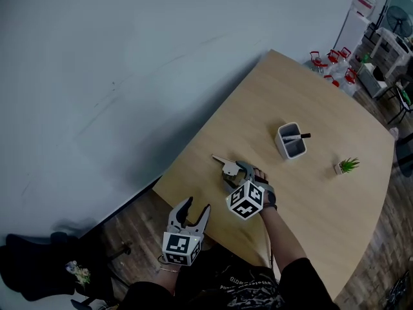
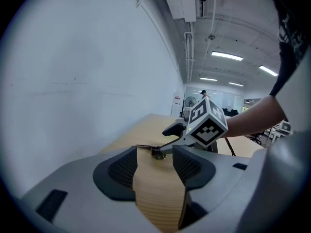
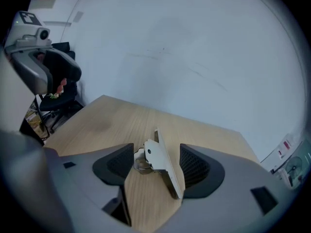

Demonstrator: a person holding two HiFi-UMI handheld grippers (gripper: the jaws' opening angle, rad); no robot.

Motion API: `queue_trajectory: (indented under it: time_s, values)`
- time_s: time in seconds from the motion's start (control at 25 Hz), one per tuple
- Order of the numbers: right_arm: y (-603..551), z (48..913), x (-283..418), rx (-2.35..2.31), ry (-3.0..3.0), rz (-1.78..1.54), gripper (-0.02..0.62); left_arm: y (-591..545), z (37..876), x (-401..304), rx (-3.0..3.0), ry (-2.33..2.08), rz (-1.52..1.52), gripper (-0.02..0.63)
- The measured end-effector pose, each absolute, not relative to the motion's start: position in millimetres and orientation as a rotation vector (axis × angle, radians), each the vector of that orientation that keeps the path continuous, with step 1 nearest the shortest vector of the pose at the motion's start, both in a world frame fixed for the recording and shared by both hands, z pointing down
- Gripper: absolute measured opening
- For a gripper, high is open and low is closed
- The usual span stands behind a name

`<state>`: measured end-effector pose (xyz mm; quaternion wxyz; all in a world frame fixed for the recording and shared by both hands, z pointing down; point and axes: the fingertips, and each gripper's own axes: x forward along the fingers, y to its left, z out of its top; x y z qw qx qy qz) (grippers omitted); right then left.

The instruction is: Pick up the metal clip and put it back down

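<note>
A: The right gripper (image 3: 156, 168) points down at the table (image 1: 316, 199), jaws spread wide. The metal clip (image 3: 158, 160) lies flat on the wood right between them. No squeeze on it that I can see.

B: Agreed. In the right gripper view its long flat handle angles toward the right-hand pad and comes very close to it. I can't tell if it brushes.

A: And the left gripper (image 1: 196, 208)?

B: Spread as well, with nothing between the jaws. It hangs at the lower left of the head view, off the table and over the floor, aimed at the clip.

A: So how should this step go?

B: My read is that the clip is down and the job is a clean getaway. Back out along the line of the jaws, up and away, with no sideways sweep — that near pad could hook the handle and drag it. If it's a fresh pick instead, centre the jaws on the clip's body, not the thin handle tip.

A: Is the table edge a worry?

B: A little. In the head view the clip (image 1: 227, 166) sits near the table's left edge, which runs diagonally up to the far corner. A nudge toward the upper left could send it off.

A: And on the other side?

B: Plenty of room — bare wood spreads toward the lower right. The white box (image 1: 292, 141) with a pen in it and the small plant (image 1: 347, 166) sit well apart, right of centre, and neither is in the way.
</note>
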<state>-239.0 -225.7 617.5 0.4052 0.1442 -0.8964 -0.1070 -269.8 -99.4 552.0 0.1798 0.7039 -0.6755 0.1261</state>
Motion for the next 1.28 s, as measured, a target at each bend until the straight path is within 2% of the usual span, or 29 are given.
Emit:
queue_trajectory:
  time_s: [0.72,1.28]
  values:
    - [-184,498,-122,0.852,-2.57,0.004,0.295,-101,527,-190,2.271,-1.699,0.248,0.235]
    - [-114,509,-14,1.215,-2.489,0.122,0.295,-98,525,-127,2.504,-1.451,0.306,0.235]
